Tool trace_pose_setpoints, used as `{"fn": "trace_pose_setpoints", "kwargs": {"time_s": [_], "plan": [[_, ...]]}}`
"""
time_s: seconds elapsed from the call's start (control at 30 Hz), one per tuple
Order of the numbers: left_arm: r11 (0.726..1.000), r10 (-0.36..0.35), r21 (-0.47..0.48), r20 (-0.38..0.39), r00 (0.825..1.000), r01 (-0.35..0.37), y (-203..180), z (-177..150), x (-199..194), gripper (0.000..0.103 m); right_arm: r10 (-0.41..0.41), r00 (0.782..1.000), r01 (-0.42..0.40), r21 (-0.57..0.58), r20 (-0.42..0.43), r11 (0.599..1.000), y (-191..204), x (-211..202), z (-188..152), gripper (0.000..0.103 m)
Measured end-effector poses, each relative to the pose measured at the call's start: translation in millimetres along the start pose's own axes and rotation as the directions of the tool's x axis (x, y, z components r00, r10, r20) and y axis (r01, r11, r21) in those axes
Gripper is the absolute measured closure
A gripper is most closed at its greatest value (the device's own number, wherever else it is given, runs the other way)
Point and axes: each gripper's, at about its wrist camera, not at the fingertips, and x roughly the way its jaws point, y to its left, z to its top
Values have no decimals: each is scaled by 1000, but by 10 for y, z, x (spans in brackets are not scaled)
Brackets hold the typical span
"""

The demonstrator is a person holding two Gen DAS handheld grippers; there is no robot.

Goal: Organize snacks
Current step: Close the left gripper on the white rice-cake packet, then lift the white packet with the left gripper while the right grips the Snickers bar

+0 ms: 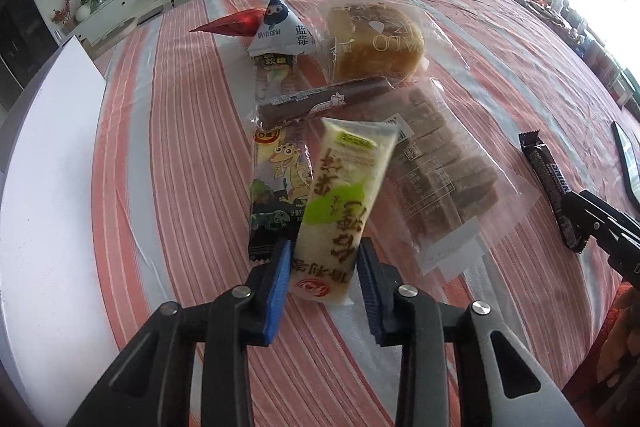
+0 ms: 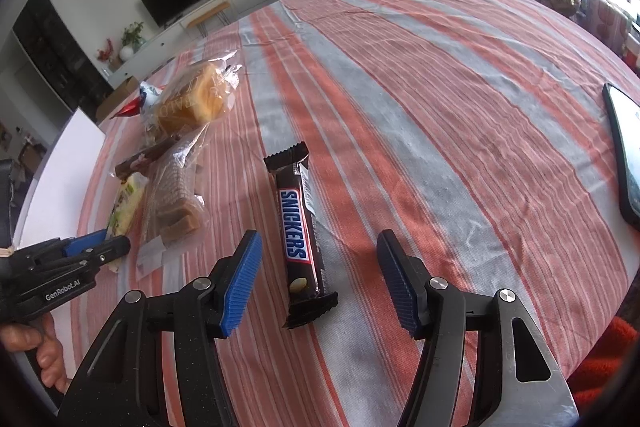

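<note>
The left claw [image 1: 324, 259] is seen closed on the near end of a long cream-and-green plastic snack packet [image 1: 344, 203]; both blue ribbed pads [image 1: 278, 287] are pressed against the packet's sides, and the packet is tilted upward away from the claw. No earlier picture is given, so only the grip itself can be told.

Beyond the held packet, toward the left edge of the bench [image 1: 180, 147], which is covered with a red, white and grey striped cloth, a cluster of snacks is gathered: a dark packet printed with a cartoon lizard [image 1: 276, 183], a slim brown stick-shaped packet [image 1: 320, 101], a clear bag of brown sliced cake [image 1: 444, 167], a clear-wrapped round golden bun [image 1: 376, 43], a white triangular pouch [image 1: 280, 31] and a shiny red foil wrapper [image 1: 232, 25].

The right claw [image 2: 316, 279] is held wide open with nothing gripped. A brown Snickers bar [image 2: 298, 231] is lying flat on the cloth between its pads, touched by neither. The bar is set apart from the cluster, nearer the middle of the bench. A dark phone [image 2: 624, 155] is lying near the right edge. A white board [image 1: 48, 155] is lying at the left edge.
</note>
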Motion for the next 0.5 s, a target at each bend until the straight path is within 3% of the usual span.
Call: {"fn": "trace_pose_setpoints", "kwargs": {"time_s": [0.27, 0.5], "plan": [[991, -86, -104, -16, 996, 84, 115, -265, -195, 73, 6, 1000, -6, 8, 1, 1000, -11, -2, -2, 40], [990, -123, -66, -25, 992, 121, -90, -564, -395, 71, 26, 1000, -26, 36, 4, 999, -61, -15, -1, 40]]}}
